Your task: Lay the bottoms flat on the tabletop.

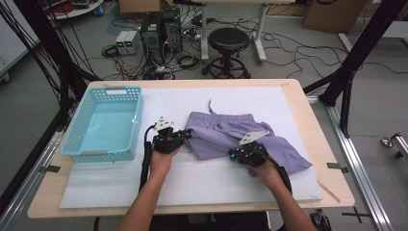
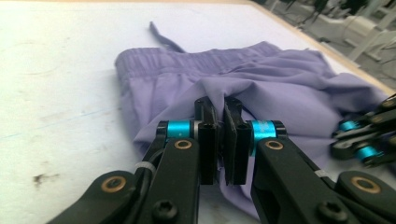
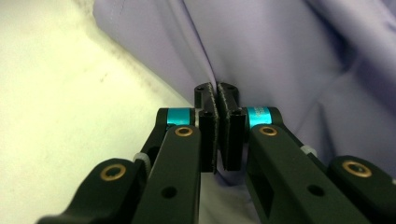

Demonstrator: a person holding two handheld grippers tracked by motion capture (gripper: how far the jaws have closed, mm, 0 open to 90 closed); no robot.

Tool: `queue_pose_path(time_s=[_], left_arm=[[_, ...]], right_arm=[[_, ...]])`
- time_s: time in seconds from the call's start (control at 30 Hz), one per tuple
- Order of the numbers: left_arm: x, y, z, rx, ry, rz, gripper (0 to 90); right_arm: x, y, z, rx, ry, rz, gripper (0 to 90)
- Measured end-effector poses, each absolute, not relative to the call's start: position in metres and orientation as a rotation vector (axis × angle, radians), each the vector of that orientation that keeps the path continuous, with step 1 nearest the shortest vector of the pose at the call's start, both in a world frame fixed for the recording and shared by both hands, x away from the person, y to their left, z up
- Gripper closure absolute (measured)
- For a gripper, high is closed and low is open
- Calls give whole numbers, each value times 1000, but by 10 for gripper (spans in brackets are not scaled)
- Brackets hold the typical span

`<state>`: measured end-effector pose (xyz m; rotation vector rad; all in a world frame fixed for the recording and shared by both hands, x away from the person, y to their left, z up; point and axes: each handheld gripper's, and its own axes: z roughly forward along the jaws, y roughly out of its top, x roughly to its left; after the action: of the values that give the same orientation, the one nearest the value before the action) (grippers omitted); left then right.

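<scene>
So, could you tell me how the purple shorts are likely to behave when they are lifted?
The purple shorts will probably hang limp: the fabric already bunches into folds where the left tongs pinch it. They look thin, so likely light. Held at two spots, with the right tongs also shut on them, the middle may sag.

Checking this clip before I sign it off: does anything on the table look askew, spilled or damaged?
Nothing looks damaged or spilled. The purple shorts lie rumpled and slightly skewed on the white mat, but both the left gripper and the right gripper have their jaws pinched on a fold of them. The blue basket sits empty at the left.
</scene>
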<state>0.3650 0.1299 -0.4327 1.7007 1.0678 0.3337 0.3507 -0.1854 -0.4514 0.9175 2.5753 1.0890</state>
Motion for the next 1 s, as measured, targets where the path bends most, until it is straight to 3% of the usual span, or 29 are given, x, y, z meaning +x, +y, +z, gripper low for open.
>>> queue_pose_path(time_s=[0.17, 0.3, 0.6, 0.87, 0.93, 0.97, 1.0], left_arm=[[380, 119, -441, 1771, 1095, 375, 856], [386, 112, -446, 1792, 1113, 395, 856], [388, 116, -447, 1774, 1131, 403, 854], [386, 116, -445, 1769, 1133, 372, 855], [386, 117, -444, 1767, 1130, 372, 854], [385, 118, -443, 1766, 1128, 372, 854], [384, 119, -443, 1762, 1125, 367, 854]], right_arm=[[365, -198, -450, 1034, 2485, 1107, 873], [374, -197, -454, 1091, 2424, 1023, 804], [360, -199, -440, 1037, 2374, 1142, 772], [343, -137, -452, 745, 2527, 1067, 685], [344, -133, -455, 739, 2526, 1032, 685], [347, -130, -456, 765, 2531, 1015, 729], [347, -131, -455, 760, 2539, 1011, 870]])
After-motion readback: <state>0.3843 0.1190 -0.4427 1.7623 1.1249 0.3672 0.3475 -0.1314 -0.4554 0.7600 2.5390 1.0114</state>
